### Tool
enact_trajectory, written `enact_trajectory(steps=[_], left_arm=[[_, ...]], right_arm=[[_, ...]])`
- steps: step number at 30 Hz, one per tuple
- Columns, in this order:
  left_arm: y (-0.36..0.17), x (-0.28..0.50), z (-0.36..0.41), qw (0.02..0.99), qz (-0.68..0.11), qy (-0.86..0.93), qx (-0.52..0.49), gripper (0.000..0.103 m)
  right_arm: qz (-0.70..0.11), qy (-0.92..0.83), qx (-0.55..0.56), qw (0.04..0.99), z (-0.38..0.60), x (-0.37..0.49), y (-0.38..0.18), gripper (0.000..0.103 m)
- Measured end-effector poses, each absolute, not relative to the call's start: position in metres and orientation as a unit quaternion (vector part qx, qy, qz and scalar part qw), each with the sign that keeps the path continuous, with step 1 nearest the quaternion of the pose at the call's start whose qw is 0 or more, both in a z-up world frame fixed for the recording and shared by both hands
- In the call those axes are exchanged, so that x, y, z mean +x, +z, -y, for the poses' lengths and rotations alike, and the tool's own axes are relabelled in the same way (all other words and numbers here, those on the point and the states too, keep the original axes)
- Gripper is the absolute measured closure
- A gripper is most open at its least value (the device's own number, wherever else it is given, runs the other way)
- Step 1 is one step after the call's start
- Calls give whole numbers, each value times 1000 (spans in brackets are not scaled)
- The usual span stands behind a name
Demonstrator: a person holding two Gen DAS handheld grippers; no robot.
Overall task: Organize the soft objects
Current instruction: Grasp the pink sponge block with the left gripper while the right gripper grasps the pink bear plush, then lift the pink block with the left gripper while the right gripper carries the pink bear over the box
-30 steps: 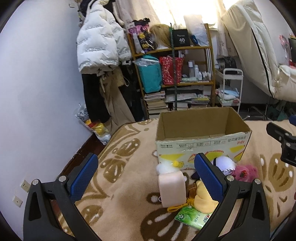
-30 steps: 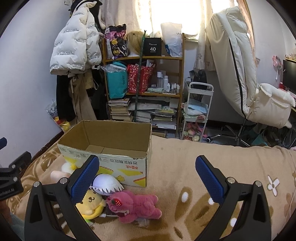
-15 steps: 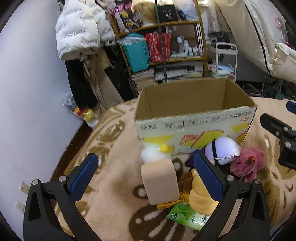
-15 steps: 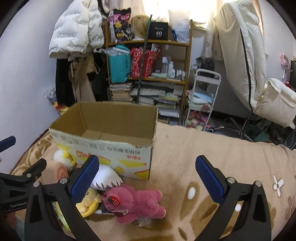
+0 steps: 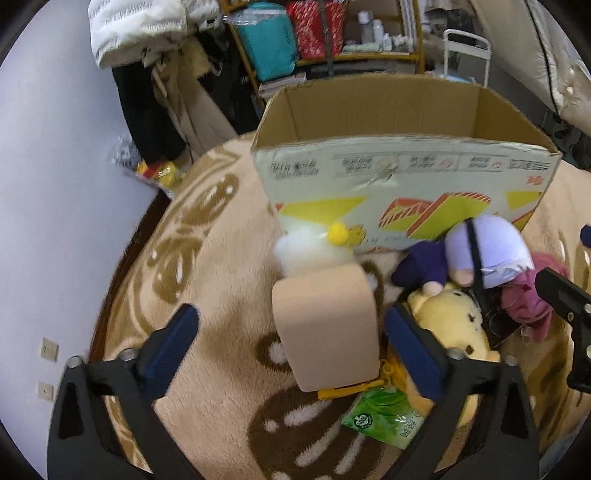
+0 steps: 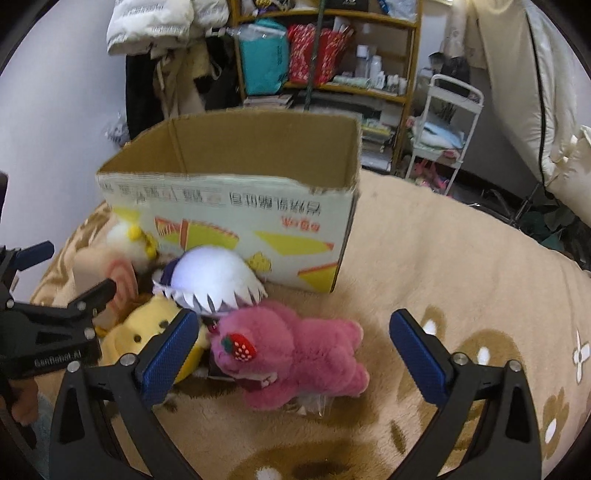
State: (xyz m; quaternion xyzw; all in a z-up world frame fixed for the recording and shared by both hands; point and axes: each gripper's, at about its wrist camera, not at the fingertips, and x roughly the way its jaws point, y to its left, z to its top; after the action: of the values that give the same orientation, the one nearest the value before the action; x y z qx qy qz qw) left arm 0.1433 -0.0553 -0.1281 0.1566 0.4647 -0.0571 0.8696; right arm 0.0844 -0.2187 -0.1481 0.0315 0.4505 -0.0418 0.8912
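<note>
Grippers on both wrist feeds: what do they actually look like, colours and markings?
Both match: the left gripper and right gripper have black angular frames with silver bolts and blue textured pads. White lettering, hard to read, marks the left gripper's side in the right wrist view. No cables or sleeves show.

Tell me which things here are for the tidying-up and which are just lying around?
For the job: pink bear, yellow bear, white-haired doll, tan cushion, white fluffy toy, cardboard box.

Just lying about: white jacket, teal bag, white cart.

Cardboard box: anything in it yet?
Cannot tell fully. The cardboard box is open-topped; only bare inner walls show, the floor is hidden. Toys lie outside.
</note>
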Motion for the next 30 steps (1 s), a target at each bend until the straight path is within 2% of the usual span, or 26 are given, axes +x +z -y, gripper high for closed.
enact_trajectory(steps=[3,5,7,8,10,13,14,30], left_arm=[[-133,148,49,860,-490,-74,118,22],[-133,149,48,858,-496,-81,105,34],[-134,149,48,855,-502,-87,98,43],[-135,149,49,854,-504,-91,95,49],[-135,148,50,852,-507,-97,92,55],[-135,147,51,852,-505,-96,98,61],[-135,146,51,852,-505,-97,97,62],[-132,145,52,854,-502,-95,96,63]], right_arm=[[-473,-26,31,880,216,87,-159,12],[-486,-14,25,873,211,89,-166,22],[-486,-12,11,874,205,88,-167,24],[-485,-8,4,874,203,88,-167,28],[-484,1,0,875,201,89,-167,36],[-484,6,2,875,200,88,-166,43],[-483,10,1,876,199,88,-166,60],[-488,5,-2,873,198,87,-164,60]])
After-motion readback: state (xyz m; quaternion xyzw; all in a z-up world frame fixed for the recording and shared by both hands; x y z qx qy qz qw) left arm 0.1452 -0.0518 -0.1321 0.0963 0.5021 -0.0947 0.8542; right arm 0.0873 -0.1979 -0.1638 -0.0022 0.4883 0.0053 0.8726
